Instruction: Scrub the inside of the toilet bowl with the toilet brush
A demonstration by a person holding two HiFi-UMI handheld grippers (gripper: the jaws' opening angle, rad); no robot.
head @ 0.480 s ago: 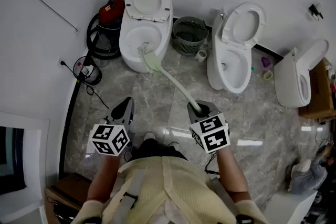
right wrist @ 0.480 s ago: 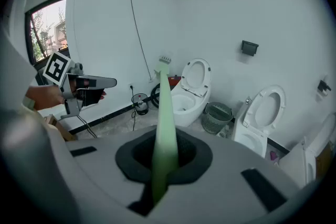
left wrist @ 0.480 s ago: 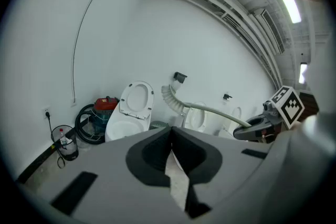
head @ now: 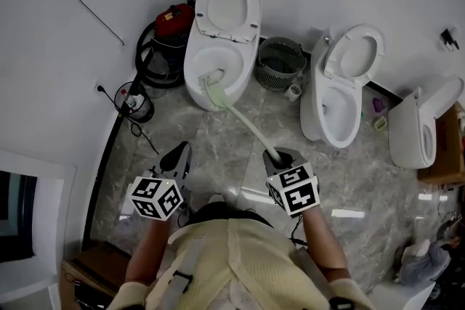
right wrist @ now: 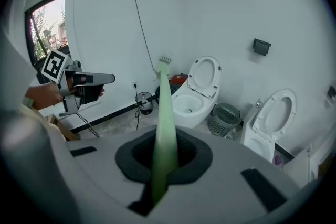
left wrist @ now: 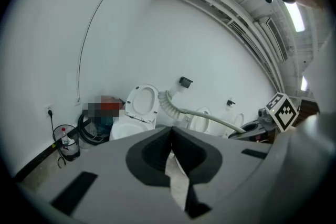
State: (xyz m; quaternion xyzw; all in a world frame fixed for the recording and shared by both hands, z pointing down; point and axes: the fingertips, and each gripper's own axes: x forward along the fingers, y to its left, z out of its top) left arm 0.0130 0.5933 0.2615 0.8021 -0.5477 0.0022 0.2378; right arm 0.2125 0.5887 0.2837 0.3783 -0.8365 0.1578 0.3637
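- Left-hand toilet bowl (head: 205,63): seat and lid are raised against the wall. The bowl interior is white.
- Toilet brush (head: 243,124): the pale green handle runs from the right tool (head: 277,155) up to the bowl. The brush head lies over the front rim. Contact with the porcelain cannot be confirmed.
- Right tool: clenched on the end of the brush handle, which passes between its jaws in the right gripper view.
- Left tool (head: 180,155): jaws pressed together with nothing between them, held low over the floor, well apart from the bowl.
- Wire basket (head: 280,63): stands on the floor between the first toilet and the second toilet (head: 340,98). Its contents cannot be made out.
- Small bottle (head: 294,92): just beside the basket.
- Red canister (head: 173,17) with a coiled black hose: against the wall, left of the bowl.
- Markings: black-and-white square markers on each tool cube.
- Floor (head: 211,138): grey marbled tile. The wall is plain white. A third toilet (head: 415,133) stands at the right.
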